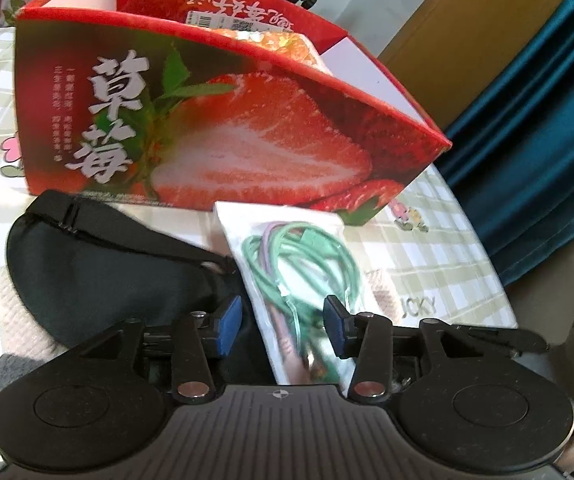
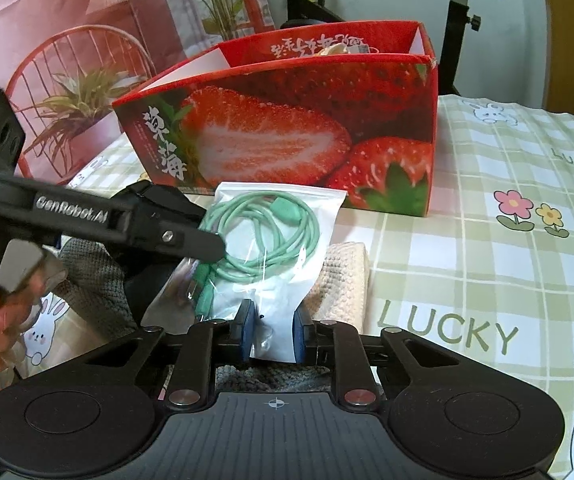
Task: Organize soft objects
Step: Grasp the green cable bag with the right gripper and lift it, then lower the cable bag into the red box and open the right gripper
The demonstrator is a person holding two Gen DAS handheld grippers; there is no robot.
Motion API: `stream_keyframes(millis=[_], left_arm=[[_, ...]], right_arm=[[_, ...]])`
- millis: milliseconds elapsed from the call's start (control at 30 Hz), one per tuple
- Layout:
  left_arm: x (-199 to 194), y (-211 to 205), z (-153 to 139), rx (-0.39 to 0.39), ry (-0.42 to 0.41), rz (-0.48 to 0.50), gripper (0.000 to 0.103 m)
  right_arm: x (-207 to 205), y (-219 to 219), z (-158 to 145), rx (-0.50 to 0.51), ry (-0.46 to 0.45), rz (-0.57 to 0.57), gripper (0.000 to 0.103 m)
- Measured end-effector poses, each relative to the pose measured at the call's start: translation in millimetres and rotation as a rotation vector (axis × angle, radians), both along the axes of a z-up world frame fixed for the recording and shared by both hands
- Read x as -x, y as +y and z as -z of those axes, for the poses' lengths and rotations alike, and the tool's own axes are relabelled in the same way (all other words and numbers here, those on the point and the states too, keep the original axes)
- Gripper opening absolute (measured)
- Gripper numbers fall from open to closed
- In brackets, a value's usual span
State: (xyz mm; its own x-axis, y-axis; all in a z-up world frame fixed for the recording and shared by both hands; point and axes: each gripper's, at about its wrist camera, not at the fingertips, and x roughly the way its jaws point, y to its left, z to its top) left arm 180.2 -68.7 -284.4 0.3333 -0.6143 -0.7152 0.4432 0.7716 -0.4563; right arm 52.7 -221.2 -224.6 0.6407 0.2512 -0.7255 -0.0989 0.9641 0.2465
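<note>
- Clear zip bag (image 2: 271, 264) with a coiled green cable (image 2: 263, 236) inside lies on the table (image 2: 487, 264), just in front of the strawberry box (image 2: 287, 136). Long axis runs from the right gripper towards the box; the sealed top edge faces the box, the bottom end faces the camera.
- In the left wrist view the same bag (image 1: 295, 272) lies slanted, far end leaning left towards the box (image 1: 215, 120), near end down between the fingers.
- Right gripper (image 2: 273, 336): blue-padded fingers (image 2: 245, 330) drawn in close on the bag's near end, pads pressing the plastic on both sides. Gripping the bag.
- Left gripper (image 1: 283, 326): fingers (image 1: 229, 328) about half open, straddling the bag's near end. Right pad is at the bag's edge; I cannot tell whether it touches. Left pad sits over the dark cloth, clear of the bag. No grip.
- Seen from the right wrist camera, the left gripper (image 2: 191, 236) reaches in from the left, its tip over the bag's left edge; a hand (image 2: 3, 304) holds its handle.
- Black eye mask (image 1: 99, 268) lies left of the bag, strap uppermost, partly tucked beneath it.
- Cream knitted cloth (image 2: 347, 276) lies under the bag's right side; a grey knitted cloth (image 2: 95, 280) lies to the left.
- Box stands open-topped, already holding some items, directly beyond the bag.
- Table carries a green-checked cover printed with flowers, rabbits and "LUCKY".
</note>
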Motion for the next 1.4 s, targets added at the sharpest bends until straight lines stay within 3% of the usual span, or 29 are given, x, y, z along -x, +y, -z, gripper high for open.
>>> stream_keyframes(millis=[133, 200, 533, 900, 1100, 1400], left_arm=[[5, -4, -11, 0.009, -0.046, 0.035, 0.030], [9, -1, -17, 0.022, -0.065, 0.038, 0.027], [21, 14, -61, 0.101, -0.182, 0.011, 0.027], [12, 22, -104, 0.128, -0.279, -0.017, 0.027], [-14, 31, -116, 0.126, -0.301, -0.045, 0.029], [-85, 41, -124, 0.118, -0.311, -0.115, 0.030]], right_arm=[[1, 3, -4, 0.022, -0.015, -0.006, 0.015], [4, 7, -10, 0.046, -0.045, -0.019, 0.015], [11, 20, -56, 0.136, -0.205, -0.064, 0.014], [-11, 28, -97, 0.159, -0.292, -0.097, 0.014], [-44, 38, -111, 0.164, -0.317, -0.126, 0.014], [-121, 52, -121, 0.138, -0.331, -0.126, 0.014]])
